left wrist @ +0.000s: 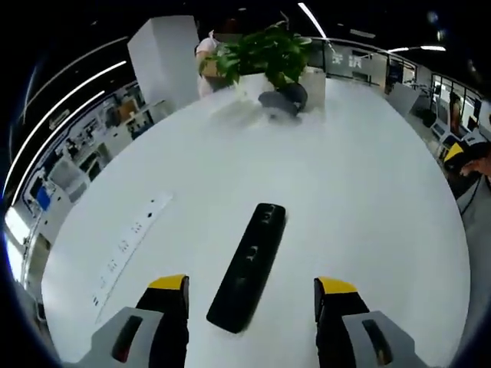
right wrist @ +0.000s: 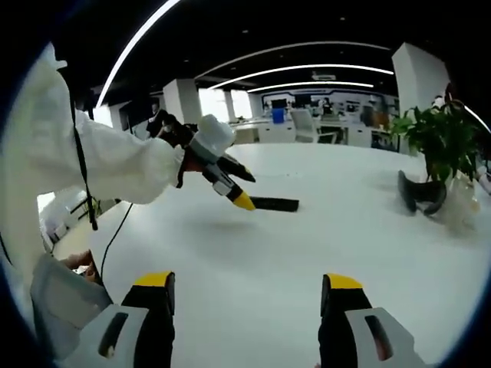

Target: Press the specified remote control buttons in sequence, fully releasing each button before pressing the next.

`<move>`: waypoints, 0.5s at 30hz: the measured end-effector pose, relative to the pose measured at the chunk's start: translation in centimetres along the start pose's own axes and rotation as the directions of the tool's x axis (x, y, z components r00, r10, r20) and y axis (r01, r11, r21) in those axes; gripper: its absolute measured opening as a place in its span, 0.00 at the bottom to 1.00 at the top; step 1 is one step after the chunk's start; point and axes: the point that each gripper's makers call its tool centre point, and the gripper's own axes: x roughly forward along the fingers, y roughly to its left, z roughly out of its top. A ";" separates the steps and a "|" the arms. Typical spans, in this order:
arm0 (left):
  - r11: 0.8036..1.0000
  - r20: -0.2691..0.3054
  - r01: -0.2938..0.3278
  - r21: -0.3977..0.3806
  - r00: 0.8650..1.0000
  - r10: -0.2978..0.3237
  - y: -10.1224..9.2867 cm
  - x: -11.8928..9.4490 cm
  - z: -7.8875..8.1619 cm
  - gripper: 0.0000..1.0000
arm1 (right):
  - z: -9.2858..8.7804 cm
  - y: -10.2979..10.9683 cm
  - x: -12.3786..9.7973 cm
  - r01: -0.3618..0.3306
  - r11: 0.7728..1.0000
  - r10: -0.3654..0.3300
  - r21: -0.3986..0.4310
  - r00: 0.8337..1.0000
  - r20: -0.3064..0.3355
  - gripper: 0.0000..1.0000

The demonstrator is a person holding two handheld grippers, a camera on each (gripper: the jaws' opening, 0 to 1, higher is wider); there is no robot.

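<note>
Remote control, long and black, lies on the white table well in from its edges, its near end between the jaws of the left gripper, which hangs just above it. Those jaws stand wide apart and hold nothing; the yellow tips sit to either side of the remote without touching it. In the right gripper view the left gripper appears from the side, held by a person in a white sleeve, its yellow tip down close to the end of the remote, though whether it touches cannot be told. The right gripper is held back over bare table, well apart from the remote, its jaws also wide open and empty. A white power strip lies near the table's left edge, and a potted plant with a dark headset-like thing beside it stands toward the far edge. As for progress, no tip appears to be resting on a button, so this looks like an approach or a pause between presses; how many buttons are already done cannot be judged.
</note>
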 end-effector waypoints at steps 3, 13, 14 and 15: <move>1.000 -0.016 0.010 -0.010 1.000 -0.010 0.2 0.4 -0.4 0.67 | 0.0 -0.3 0.1 0.007 1.000 -0.007 0.009 1.000 0.001 0.76; 0.996 -0.092 0.083 -0.022 0.992 -0.085 0.7 1.4 -1.6 0.54 | 0.4 -0.4 0.7 0.012 1.000 -0.013 0.029 1.000 0.012 0.76; 0.996 -0.102 0.084 -0.020 0.991 -0.086 0.8 1.5 -1.8 0.54 | 0.4 -0.4 0.7 0.011 1.000 -0.012 0.028 1.000 0.013 0.76; 0.996 -0.109 0.087 -0.015 0.990 -0.088 0.9 1.6 -1.9 0.54 | 0.4 -0.4 0.7 0.010 1.000 -0.010 0.026 1.000 0.012 0.76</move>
